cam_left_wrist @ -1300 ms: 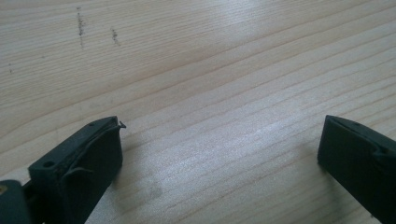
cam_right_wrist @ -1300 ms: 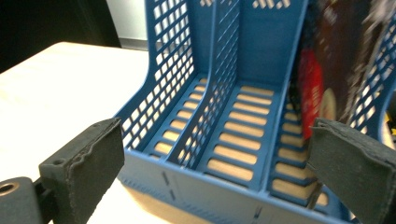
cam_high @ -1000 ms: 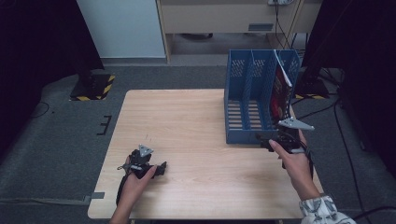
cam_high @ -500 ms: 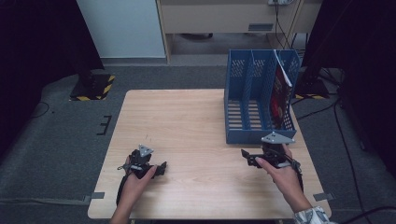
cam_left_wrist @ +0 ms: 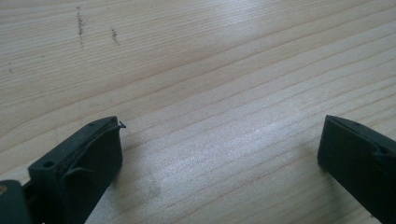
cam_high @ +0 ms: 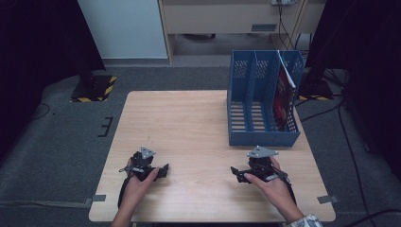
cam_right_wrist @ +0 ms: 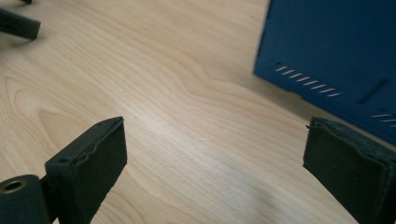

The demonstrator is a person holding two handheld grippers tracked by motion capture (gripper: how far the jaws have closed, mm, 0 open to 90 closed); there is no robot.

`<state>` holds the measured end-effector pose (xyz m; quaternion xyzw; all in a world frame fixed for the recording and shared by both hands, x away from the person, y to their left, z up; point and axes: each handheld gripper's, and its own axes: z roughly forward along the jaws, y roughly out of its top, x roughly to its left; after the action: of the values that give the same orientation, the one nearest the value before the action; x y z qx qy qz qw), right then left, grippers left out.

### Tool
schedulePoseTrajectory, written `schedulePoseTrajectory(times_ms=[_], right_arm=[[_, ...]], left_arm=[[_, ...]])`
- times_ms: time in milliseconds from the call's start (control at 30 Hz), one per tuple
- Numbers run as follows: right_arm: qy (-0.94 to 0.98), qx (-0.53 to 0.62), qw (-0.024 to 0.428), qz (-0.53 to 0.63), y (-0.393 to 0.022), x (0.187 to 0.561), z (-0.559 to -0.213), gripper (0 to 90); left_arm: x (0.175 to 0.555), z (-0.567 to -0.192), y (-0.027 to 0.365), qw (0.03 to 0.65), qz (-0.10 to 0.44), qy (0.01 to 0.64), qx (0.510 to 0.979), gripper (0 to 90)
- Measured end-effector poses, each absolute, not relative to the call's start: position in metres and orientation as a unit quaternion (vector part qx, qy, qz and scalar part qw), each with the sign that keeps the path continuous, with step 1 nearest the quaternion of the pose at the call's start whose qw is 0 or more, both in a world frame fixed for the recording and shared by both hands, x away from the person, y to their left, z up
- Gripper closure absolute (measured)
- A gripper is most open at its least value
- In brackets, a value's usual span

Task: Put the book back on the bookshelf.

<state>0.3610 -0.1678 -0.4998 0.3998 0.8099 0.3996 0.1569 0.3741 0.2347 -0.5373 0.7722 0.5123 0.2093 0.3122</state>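
Blue file rack (cam_high: 263,101) sits just beyond my right tool (cam_high: 239,173); both tools, left (cam_high: 164,170) included, rest low on the surface (cam_high: 189,123), jaws wide, empty.

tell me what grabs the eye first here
The blue three-slot file rack stands out at the far right of the wooden table, with a red-covered book or folder upright in its rightmost slot. Near the front edge, the left gripper and right gripper rest low, jaws open and holding nothing.
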Motion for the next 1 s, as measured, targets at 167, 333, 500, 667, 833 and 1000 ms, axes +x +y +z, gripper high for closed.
schedulePoseTrajectory(times_ms=[167, 333, 500, 667, 833, 1000], right_arm=[[0.817, 0.387, 0.148, 0.400, -0.147, 0.361, -0.507, 6.4], [0.825, 0.377, 0.144, 0.396, -0.127, 0.369, -0.511, 6.2], [0.830, 0.362, 0.152, 0.397, -0.111, 0.379, -0.511, 6.2], [0.832, 0.370, 0.152, 0.386, -0.102, 0.388, -0.516, 6.3], [0.837, 0.371, 0.147, 0.375, -0.097, 0.392, -0.521, 6.4], [0.838, 0.376, 0.148, 0.365, -0.094, 0.394, -0.528, 6.4]], left_arm=[[0.374, -0.537, 0.235, 0.312, 0.209, 0.512, 0.772, 0.0], [0.374, -0.537, 0.235, 0.312, 0.209, 0.512, 0.772, 0.0], [0.374, -0.537, 0.235, 0.312, 0.209, 0.512, 0.773, 0.0], [0.374, -0.537, 0.235, 0.312, 0.209, 0.511, 0.773, 0.0], [0.374, -0.537, 0.235, 0.312, 0.209, 0.511, 0.773, 0.0], [0.374, -0.537, 0.235, 0.313, 0.209, 0.511, 0.773, 0.0]])
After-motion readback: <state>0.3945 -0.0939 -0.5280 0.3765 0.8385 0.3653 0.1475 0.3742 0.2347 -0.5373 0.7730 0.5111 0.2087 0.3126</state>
